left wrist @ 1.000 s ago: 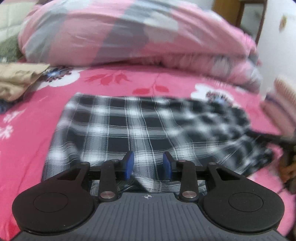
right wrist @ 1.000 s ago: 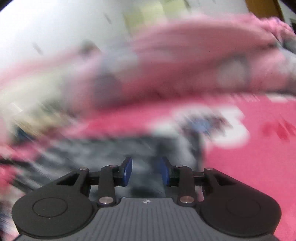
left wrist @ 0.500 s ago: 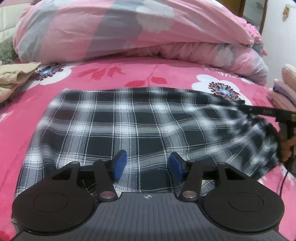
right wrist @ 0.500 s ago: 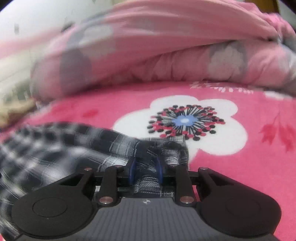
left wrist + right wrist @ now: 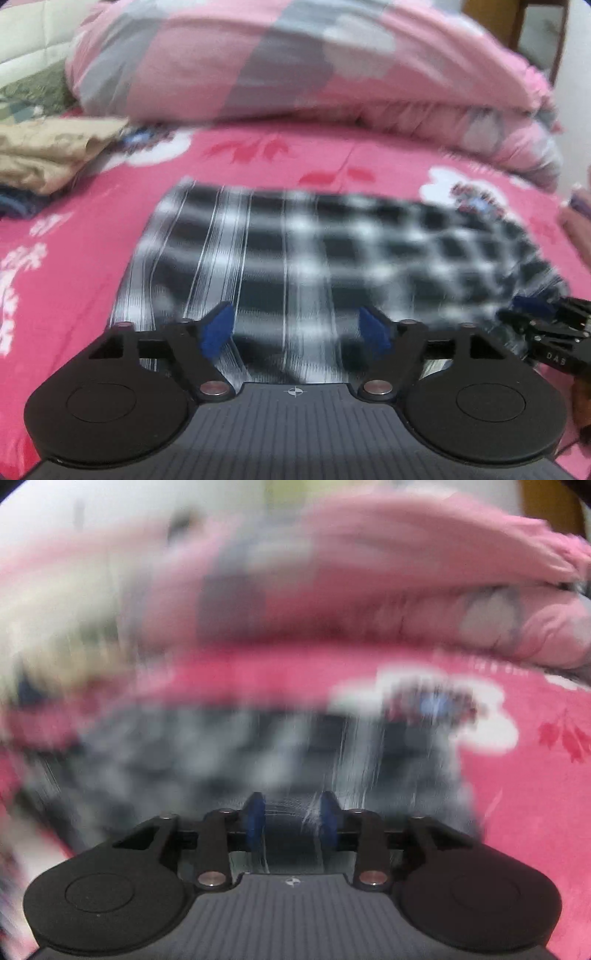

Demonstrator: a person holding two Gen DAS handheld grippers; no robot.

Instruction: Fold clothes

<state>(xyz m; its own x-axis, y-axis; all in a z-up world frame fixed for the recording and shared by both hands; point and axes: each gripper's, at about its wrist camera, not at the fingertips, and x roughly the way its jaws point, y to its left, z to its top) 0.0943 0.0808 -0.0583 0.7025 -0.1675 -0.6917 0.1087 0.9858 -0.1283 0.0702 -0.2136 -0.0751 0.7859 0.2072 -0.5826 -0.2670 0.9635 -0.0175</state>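
- The plaid shirt (image 5: 295,243) lay flat on the pink bed (image 5: 74,236).
- The left gripper (image 5: 295,332) hung over its near edge, jaws just spreading, gripping nothing.
- The right gripper (image 5: 291,821) had jaws just parting, cloth blurred between; grip unclear.
- "DAB" showed on its side.

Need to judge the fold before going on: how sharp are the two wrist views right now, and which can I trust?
Left wrist view: the plaid garment is motion-smeared, worst toward its right side, yet its outline on the pink bedsheet reads; the left gripper itself is crisp. Right wrist view: heavily blurred, plaid and quilt melt together; only the right gripper is sharp. Trust the left.
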